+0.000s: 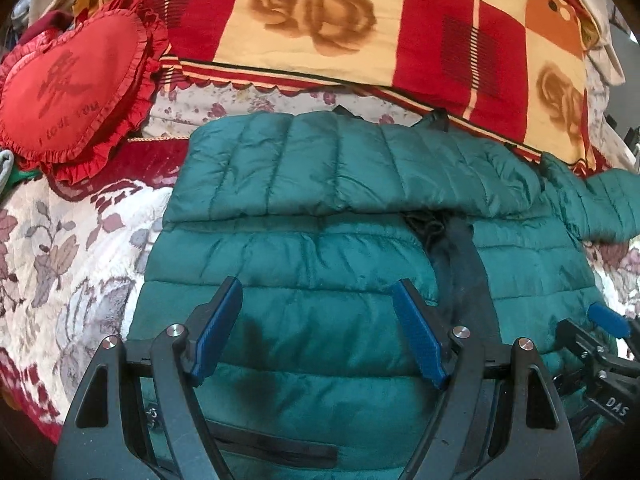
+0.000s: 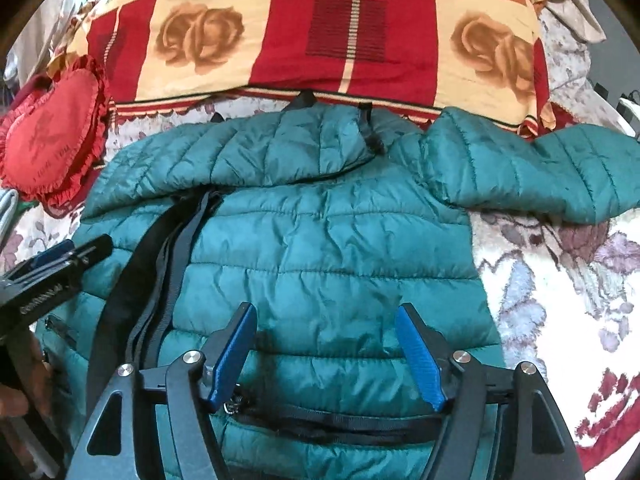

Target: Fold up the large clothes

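Note:
A teal quilted puffer jacket [image 1: 304, 272] lies flat on the bed, front up, its black zipper [image 1: 456, 264] running down the middle. One sleeve [image 1: 360, 168] is folded across the chest. The other sleeve [image 2: 532, 168] lies out to the right. My left gripper [image 1: 318, 304] is open and empty just above the jacket's left half near the hem. My right gripper [image 2: 328, 320] is open and empty above the right half, over a pocket zipper [image 2: 344, 420]. Each gripper shows in the other's view: the right one [image 1: 608, 320], the left one [image 2: 60, 256].
A red heart-shaped cushion [image 1: 72, 92] lies at the left by the jacket's shoulder. A folded red and cream rose-patterned blanket [image 1: 360, 24] lies behind the jacket. The bed has a floral cover [image 2: 560, 288], bare to the right of the jacket.

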{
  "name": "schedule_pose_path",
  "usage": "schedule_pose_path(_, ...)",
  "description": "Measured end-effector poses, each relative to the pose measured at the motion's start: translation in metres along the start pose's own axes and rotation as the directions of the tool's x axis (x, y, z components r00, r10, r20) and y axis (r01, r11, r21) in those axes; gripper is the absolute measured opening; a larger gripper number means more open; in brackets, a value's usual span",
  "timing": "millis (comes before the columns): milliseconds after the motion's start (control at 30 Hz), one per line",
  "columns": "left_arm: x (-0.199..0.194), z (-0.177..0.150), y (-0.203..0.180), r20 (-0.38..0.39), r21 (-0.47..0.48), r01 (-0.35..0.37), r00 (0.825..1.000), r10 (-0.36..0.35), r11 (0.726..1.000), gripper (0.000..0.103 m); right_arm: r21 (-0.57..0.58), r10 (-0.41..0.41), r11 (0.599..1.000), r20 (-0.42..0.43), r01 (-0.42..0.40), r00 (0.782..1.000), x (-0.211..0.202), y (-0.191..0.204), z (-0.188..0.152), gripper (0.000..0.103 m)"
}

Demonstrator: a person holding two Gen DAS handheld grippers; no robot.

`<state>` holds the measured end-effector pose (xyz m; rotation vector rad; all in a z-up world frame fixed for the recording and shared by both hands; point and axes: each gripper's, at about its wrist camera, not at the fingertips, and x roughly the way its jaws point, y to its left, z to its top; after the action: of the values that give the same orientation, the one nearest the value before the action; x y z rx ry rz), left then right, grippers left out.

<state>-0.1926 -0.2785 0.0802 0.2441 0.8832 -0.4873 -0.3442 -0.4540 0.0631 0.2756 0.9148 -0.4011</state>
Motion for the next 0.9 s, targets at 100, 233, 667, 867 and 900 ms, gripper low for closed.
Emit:
schedule_pose_path(100,0.0,0.0,-0.002,0.0,-0.004,0.007,1.0,-0.007,1.0,0.078,0.009,0.006,1.0,0.012,-0.007,1.0,-0.005,-0.002,0.0,0.07)
schedule_pose_path(233,0.005,0.0,-0.002,-0.012,-0.01,0.004,1.0,-0.004,1.0,0.078,0.01,0.005,1.0,0.022,-0.005,1.0,-0.007,-0.001,0.001,0.071)
schedule_pose_path(667,0.017,-0.003,0.001,-0.038,-0.031,0.018,0.999,-0.019,0.999,0.078,0.004,0.004,1.0,-0.015,-0.004,1.0,0.01,0.0,0.001,0.071)
schedule_pose_path(867,0.018,0.003,-0.002,-0.034,-0.048,0.036,0.999,-0.038,0.998,0.078,0.01,0.005,1.0,0.013,-0.005,1.0,0.002,-0.004,0.009,0.071)
schedule_pose_path(900,0.019,0.004,-0.003,-0.036,-0.048,0.035,0.999,-0.037,0.998,0.078,0.014,0.004,1.0,0.017,-0.004,1.0,0.001,-0.006,0.011,0.071)
